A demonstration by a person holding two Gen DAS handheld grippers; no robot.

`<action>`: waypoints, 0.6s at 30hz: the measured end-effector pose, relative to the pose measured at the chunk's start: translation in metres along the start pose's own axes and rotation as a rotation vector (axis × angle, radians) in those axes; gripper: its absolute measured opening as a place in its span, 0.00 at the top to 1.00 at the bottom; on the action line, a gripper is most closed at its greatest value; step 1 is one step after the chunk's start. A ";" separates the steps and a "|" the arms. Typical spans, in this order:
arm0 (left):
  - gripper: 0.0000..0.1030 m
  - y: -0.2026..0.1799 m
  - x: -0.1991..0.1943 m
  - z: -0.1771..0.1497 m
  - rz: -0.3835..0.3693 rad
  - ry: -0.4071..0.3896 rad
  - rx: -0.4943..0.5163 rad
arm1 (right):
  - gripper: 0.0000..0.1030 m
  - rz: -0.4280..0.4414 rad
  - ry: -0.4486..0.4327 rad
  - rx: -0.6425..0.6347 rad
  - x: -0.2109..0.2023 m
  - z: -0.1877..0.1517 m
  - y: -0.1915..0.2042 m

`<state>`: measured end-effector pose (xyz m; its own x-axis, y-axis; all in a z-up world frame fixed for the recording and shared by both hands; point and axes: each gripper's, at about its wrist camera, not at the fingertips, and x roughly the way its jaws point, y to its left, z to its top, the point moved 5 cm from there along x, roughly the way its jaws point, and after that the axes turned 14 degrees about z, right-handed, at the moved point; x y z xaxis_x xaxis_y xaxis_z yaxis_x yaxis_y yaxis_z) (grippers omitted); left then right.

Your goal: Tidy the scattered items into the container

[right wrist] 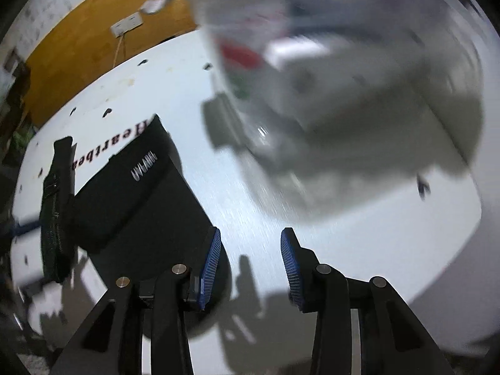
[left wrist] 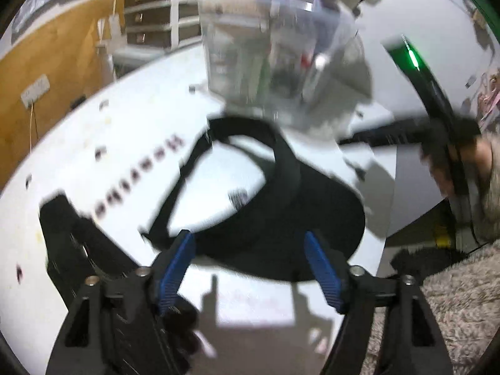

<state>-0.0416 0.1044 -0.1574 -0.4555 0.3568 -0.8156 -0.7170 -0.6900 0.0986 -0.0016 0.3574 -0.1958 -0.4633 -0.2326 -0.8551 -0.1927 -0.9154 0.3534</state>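
Between the parted blue pads of the left gripper (left wrist: 250, 268), holding nothing: a black visor cap (left wrist: 275, 218) flat on the white table (left wrist: 125, 143). Right gripper (right wrist: 250, 265) likewise released and empty, just beside a black pouch (right wrist: 134, 193). Beyond both, blurred: a clear plastic container (left wrist: 275, 62) with items inside.

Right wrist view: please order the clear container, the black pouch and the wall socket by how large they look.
1. Clear container, largest, though blurred and near the camera.
2. Black pouch.
3. Wall socket, smallest; it is farther away, so true size is unsure.
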 end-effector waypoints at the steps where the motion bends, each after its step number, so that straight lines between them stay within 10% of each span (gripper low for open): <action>1: 0.28 0.000 0.007 0.007 -0.011 0.001 0.012 | 0.61 0.014 -0.003 0.032 -0.003 -0.008 -0.005; 9: 0.32 -0.030 0.075 0.050 -0.143 0.115 0.110 | 0.61 0.178 -0.030 0.289 0.003 -0.057 -0.023; 14: 0.69 -0.046 0.089 0.053 -0.204 0.207 0.117 | 0.61 0.330 -0.061 0.402 0.012 -0.073 -0.023; 18: 0.78 -0.054 0.095 0.057 -0.289 0.287 0.027 | 0.22 0.391 -0.098 0.467 0.014 -0.079 -0.026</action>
<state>-0.0764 0.2116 -0.2081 -0.0699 0.3411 -0.9374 -0.8091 -0.5690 -0.1467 0.0653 0.3521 -0.2468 -0.6494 -0.4702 -0.5976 -0.3409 -0.5225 0.7815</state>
